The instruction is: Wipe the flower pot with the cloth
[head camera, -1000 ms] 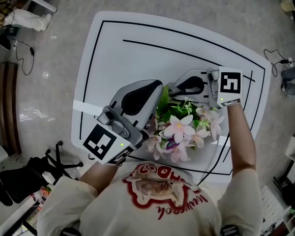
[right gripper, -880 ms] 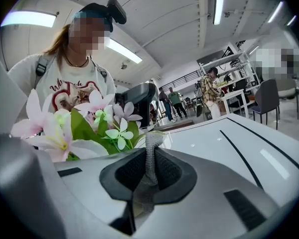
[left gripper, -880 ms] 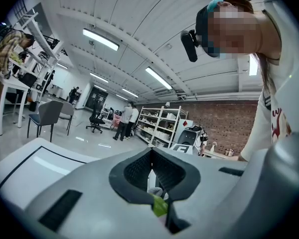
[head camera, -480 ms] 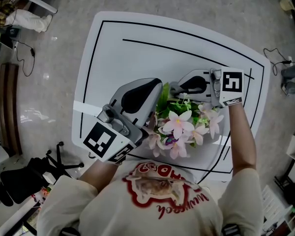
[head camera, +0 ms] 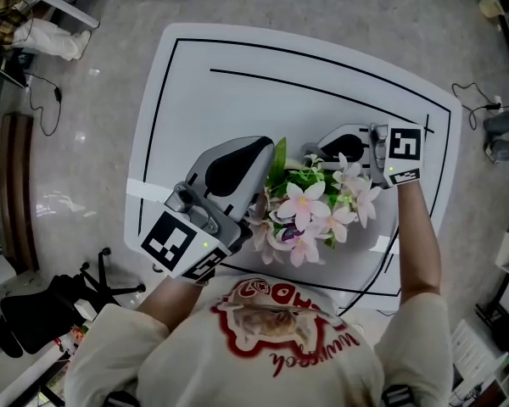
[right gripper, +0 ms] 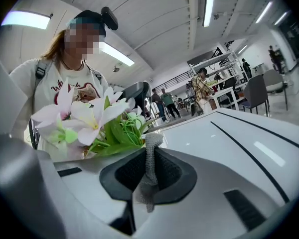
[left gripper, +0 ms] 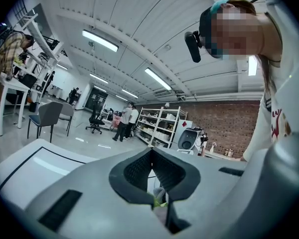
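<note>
Wiping is judged to be in progress, not complete. The right gripper (right gripper: 150,151) clamps the grey cloth (right gripper: 149,176) just beside the flowers (head camera: 304,214). These hide the flower pot, which stands near the near edge of the table (head camera: 237,83). The left gripper (left gripper: 150,153) has its jaws together on the flowers' other side. No view shows the cloth touching the pot.

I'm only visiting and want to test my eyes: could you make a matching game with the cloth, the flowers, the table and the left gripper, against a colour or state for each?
Things:
1. cloth
2. flowers
3. table
4. left gripper

Colour or state:
a. white with black lines
b. fingers shut together
c. grey, pinched by the right gripper
d. pink and white

Pairs: 1-c, 2-d, 3-a, 4-b
</note>
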